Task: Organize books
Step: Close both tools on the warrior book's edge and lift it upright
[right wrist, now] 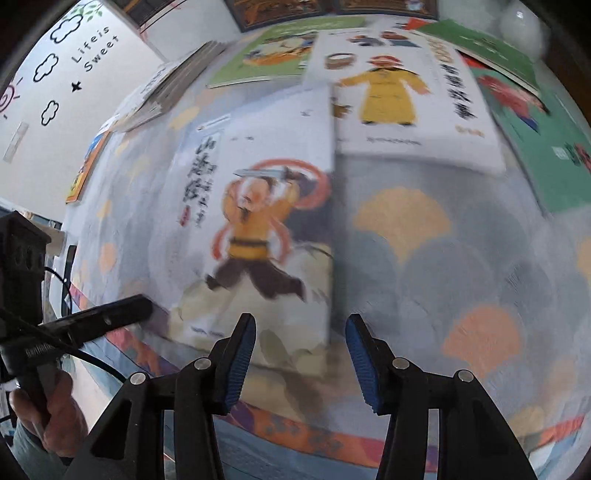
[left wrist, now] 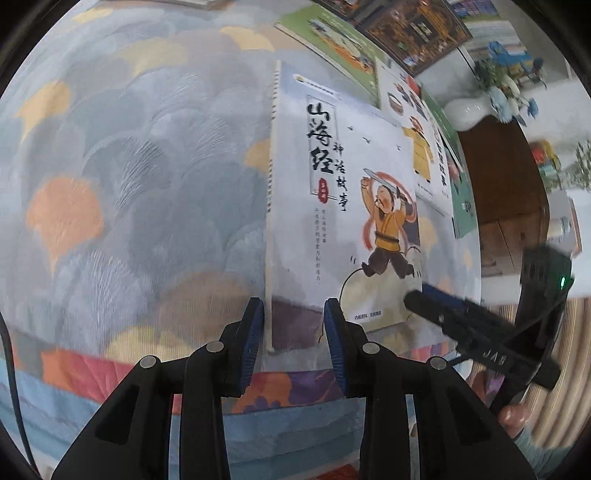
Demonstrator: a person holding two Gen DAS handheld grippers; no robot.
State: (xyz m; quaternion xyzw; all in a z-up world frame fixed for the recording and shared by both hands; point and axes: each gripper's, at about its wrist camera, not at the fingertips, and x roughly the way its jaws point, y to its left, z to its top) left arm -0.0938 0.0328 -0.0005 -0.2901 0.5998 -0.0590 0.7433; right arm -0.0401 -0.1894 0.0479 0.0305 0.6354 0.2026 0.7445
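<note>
A white picture book (left wrist: 351, 184) with a sword-swinging figure in yellow lies on the patterned rug (left wrist: 129, 166). My left gripper (left wrist: 294, 339) straddles its near spine corner. The left pad (left wrist: 255, 339) sits against the spine and the right pad is over the shaded cover, with a wide gap between them. In the blurred right wrist view the same book (right wrist: 258, 229) has its near right corner between the jaws of my right gripper (right wrist: 300, 354), and neither pad presses on it. Each gripper shows in the other's view: the right gripper (left wrist: 413, 297), the left gripper (right wrist: 144, 306).
Beyond lie a white book with a yellow-robed figure (right wrist: 388, 92), green books (right wrist: 546, 147) (left wrist: 332, 40) and a dark book (left wrist: 417, 29). A stack of books (right wrist: 166, 88) sits far left. A white vase (left wrist: 465, 110) stands on wooden floor (left wrist: 506, 184) off the rug.
</note>
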